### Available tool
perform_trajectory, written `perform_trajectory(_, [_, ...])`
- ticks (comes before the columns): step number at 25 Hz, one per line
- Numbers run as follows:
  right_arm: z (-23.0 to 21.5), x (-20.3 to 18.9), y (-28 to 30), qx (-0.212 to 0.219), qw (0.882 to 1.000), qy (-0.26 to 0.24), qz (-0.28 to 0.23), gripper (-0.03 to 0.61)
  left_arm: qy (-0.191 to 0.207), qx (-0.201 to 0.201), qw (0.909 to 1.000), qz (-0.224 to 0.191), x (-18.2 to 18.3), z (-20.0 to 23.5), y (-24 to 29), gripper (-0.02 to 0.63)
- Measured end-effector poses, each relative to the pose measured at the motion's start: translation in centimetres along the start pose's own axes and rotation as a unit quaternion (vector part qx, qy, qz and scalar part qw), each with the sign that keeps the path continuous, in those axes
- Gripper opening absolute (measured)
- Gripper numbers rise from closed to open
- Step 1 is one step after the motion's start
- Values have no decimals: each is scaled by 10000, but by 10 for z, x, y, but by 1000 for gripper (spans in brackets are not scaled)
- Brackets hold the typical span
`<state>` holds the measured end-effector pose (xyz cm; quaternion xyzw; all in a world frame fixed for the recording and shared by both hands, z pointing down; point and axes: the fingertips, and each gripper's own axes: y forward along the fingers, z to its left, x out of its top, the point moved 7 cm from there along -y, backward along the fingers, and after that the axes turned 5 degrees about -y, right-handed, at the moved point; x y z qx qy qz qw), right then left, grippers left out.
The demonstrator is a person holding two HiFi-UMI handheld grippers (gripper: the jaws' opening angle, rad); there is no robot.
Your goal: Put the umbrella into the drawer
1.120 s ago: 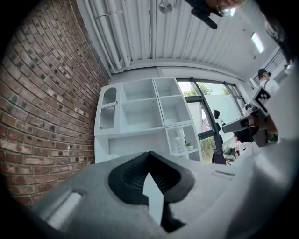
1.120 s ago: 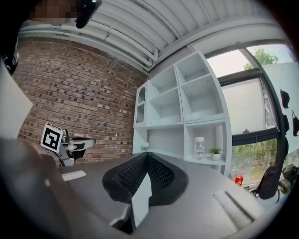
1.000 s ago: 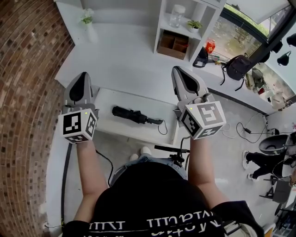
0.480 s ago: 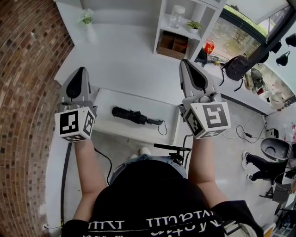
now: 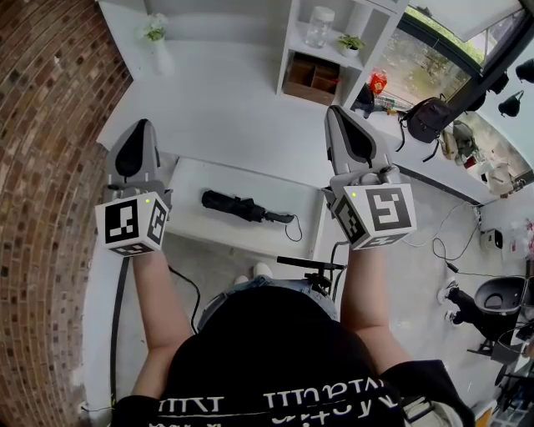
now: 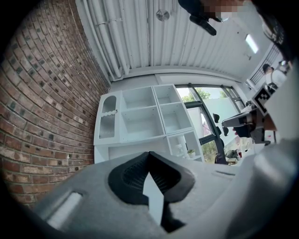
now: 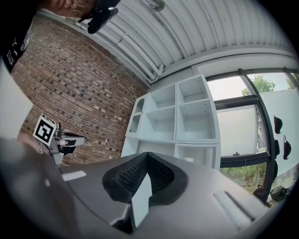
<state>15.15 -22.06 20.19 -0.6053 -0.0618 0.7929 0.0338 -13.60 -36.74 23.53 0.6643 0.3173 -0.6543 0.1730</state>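
Both of my claws are closed tight with nothing in them. The left claw [image 5: 138,138] and the right claw [image 5: 342,123] hang in the air pointing out over the white counter [image 5: 225,108], and each claw's own view shows the ribbed pads pressed together on empty space.

The umbrella [image 5: 242,207] lies folded on its side in the open drawer [image 5: 196,232], below and between the two claws and touching neither. Its wrist strap [image 5: 292,230] loops towards the drawer's front edge.

I judge the placing step done; what is left is pushing the drawer shut. That calls for lowering a claw to the drawer front and pressing it in evenly, first checking that the strap is tucked inside so it won't snag.

Ahead of my right claw stands a white shelf unit [image 5: 367,25] holding a jar [image 5: 319,27], a small plant [image 5: 350,43] and a wooden box [image 5: 313,79]. A vase [image 5: 157,40] sits far ahead of my left claw, and a brick wall [image 5: 46,133] runs along its outer side. None of these block the drawer's travel.
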Motion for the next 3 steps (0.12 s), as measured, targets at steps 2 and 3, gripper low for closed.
perform_trajectory(2, [-1,1,0,-25,10000,-6,-31,11,20,-22,10000,-23,0,0,1,0])
perform_trajectory(3, [-2,1,1,-38,10000,-11,-42,11,32,-34,10000,-36,1,-1,1,0])
